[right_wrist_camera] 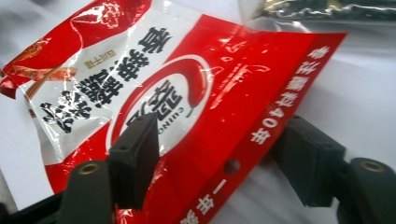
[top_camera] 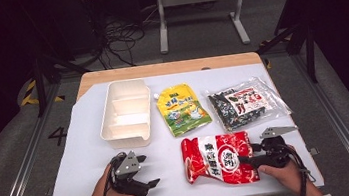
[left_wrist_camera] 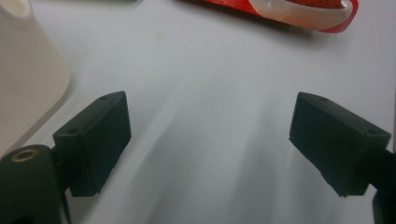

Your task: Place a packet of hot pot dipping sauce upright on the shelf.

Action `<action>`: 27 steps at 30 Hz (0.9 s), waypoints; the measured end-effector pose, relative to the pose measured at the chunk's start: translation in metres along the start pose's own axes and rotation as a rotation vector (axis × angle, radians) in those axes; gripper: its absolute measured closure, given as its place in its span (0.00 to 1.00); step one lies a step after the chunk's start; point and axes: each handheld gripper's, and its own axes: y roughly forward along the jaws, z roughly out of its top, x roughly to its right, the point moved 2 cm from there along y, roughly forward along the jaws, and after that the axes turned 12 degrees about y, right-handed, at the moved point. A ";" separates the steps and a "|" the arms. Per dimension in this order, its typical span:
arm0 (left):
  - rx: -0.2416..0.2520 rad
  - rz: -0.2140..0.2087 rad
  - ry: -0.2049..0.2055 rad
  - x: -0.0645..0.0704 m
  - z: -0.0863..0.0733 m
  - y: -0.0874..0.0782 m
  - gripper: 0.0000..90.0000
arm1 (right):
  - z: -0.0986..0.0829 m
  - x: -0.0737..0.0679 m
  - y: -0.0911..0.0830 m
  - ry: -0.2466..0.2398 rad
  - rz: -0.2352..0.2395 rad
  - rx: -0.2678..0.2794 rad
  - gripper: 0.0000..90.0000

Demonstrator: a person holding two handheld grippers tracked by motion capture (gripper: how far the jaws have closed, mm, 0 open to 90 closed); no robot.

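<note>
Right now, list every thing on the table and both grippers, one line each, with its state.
Left gripper: jaws wide open, nothing between them, over bare table.
Right gripper: jaws open, astride the red packet's edge, not closed on it.
Red packet: lying flat, sealed.
Yellow-green pouch: lying flat, untouched.
Clear bag of dark contents: lying flat, untouched.
White divided tray: upright, compartments empty.

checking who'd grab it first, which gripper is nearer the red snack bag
Right. The right gripper is at the red snack bag, jaws open around its right edge. The left gripper sits apart on the bare table, left of the bag.
</note>
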 end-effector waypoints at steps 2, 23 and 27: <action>0.005 0.000 0.009 -0.002 0.003 0.000 0.15 | 0.001 -0.003 0.004 0.015 0.044 -0.010 0.55; 0.058 -0.104 0.059 -0.007 0.053 0.018 0.14 | 0.050 -0.080 0.002 -0.523 0.071 -0.017 1.00; 0.057 -0.109 0.072 -0.009 0.065 0.027 0.14 | 0.061 -0.098 0.006 -0.654 0.072 -0.013 1.00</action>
